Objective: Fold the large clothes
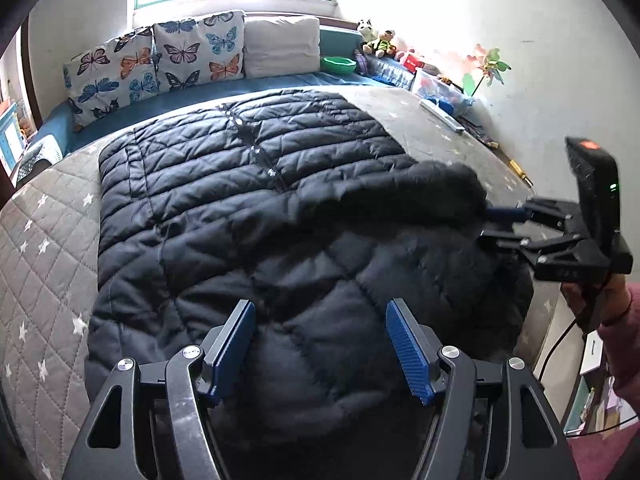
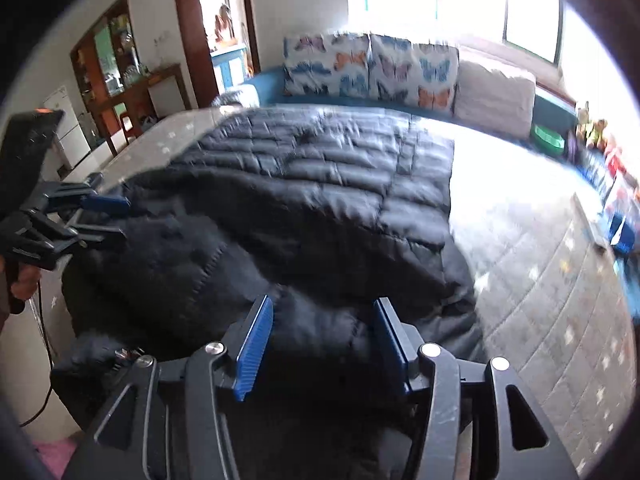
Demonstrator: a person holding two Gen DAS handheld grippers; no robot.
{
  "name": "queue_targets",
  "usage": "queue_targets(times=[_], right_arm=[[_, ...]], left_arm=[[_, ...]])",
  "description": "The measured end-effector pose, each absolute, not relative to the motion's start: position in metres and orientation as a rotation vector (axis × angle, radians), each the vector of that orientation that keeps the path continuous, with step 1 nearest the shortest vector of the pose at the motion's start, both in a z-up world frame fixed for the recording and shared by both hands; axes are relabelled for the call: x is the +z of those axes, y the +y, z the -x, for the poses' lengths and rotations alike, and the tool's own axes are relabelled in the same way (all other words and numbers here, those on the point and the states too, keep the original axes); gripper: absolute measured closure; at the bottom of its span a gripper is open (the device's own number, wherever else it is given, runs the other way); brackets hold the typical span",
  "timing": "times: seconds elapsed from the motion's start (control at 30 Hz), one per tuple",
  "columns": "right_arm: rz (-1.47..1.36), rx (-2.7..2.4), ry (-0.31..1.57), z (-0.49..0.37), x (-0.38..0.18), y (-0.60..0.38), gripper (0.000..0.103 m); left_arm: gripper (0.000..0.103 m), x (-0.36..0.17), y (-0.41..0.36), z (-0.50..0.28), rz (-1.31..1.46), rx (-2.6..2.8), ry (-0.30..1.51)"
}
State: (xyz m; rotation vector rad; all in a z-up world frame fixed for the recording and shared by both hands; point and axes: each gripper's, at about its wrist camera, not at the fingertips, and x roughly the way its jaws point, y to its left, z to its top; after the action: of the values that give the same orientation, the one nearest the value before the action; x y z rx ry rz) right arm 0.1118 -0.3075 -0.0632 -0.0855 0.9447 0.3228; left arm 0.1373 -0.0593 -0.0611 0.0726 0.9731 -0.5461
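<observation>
1. While my left gripper (image 1: 320,344) hovers with jaws apart and empty, the black quilted down coat (image 1: 256,184) lies spread across the star-quilted bed (image 1: 44,240), ready for folding.
2. My right gripper (image 2: 320,344) also stands unclamped and empty above its near edge.

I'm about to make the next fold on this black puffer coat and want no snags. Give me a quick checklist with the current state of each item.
1. Left gripper free of fabric: ok, jaws open above the coat, nothing between them.
2. Right gripper released: ok, jaws open, no fabric pinched.
3. Coat fully on the bed: cannot tell, its near edge is hidden behind the grippers.
4. Upper coat lying flat: ok, the quilted panel is spread smooth.
5. Near part flat: not ok, it is bunched and puffed up.
6. Bed beside the coat free for folding: ok, the toys stay along the wall.
</observation>
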Motion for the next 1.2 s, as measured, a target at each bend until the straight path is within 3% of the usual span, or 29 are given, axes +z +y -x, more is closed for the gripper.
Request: queue_targets(times=[0.27,0.6,1.2], right_arm=[[0.043,0.373,0.828,-0.124,-0.027,-0.302,0.046],[0.041,0.410,0.920,-0.152,-0.085,-0.303,0.045],[0.190,0.435,0.894,-0.132,-0.092,-0.295,0.045]], left_arm=[[0.031,-0.055,-0.068,-0.175,-0.043,-0.554,0.965],[0.031,-0.094,-0.074,-0.193,-0.045,-0.549,1.022],[0.027,-0.121,-0.083,-0.190,-0.113,-0.520,1.004]])
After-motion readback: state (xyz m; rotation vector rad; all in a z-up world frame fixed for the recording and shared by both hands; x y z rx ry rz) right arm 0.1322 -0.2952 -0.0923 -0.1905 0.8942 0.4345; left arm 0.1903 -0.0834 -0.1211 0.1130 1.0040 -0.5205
